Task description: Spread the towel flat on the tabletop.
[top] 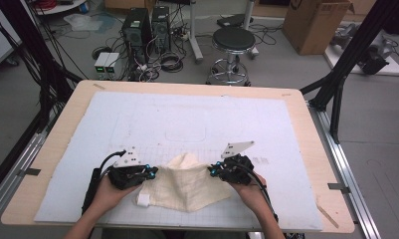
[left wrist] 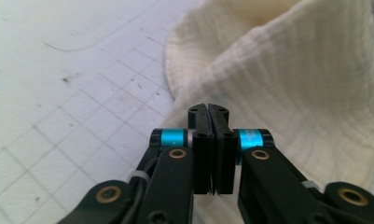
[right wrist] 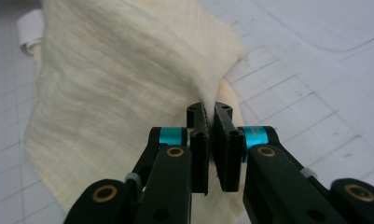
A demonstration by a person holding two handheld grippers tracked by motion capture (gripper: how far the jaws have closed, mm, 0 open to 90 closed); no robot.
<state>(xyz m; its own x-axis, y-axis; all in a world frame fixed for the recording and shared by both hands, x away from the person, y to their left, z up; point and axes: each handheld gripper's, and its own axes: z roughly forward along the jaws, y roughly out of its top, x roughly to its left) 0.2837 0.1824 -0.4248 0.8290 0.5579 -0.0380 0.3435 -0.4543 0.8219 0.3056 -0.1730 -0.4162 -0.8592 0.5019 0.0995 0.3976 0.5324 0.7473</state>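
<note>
One wooden surface (top: 57,149) carries a white gridded mat (top: 187,114) that covers most of its top. A cream cloth (top: 187,186) lies crumpled on the near part of the mat, between the two hands, with a small white tag (top: 143,200) at its near left corner. The left hand-held gripper (top: 149,172) sits at the cloth's left edge; the left gripper view shows the cream cloth (left wrist: 287,79) rising ahead of and to the right of the jaws, which are pressed together, with the cloth's edge meeting their tips (left wrist: 208,112). Whether fabric is caught between them cannot be told from that view. The right hand-held gripper (top: 213,172) sits at the cloth's right edge; in the right gripper view its jaws pinch a raised fold of the cloth (right wrist: 119,93) at their tips (right wrist: 209,112). Both blue-banded jaw sets lie low, just over the mat. A hand (top: 107,194) holds each gripper from the near side.
</note>
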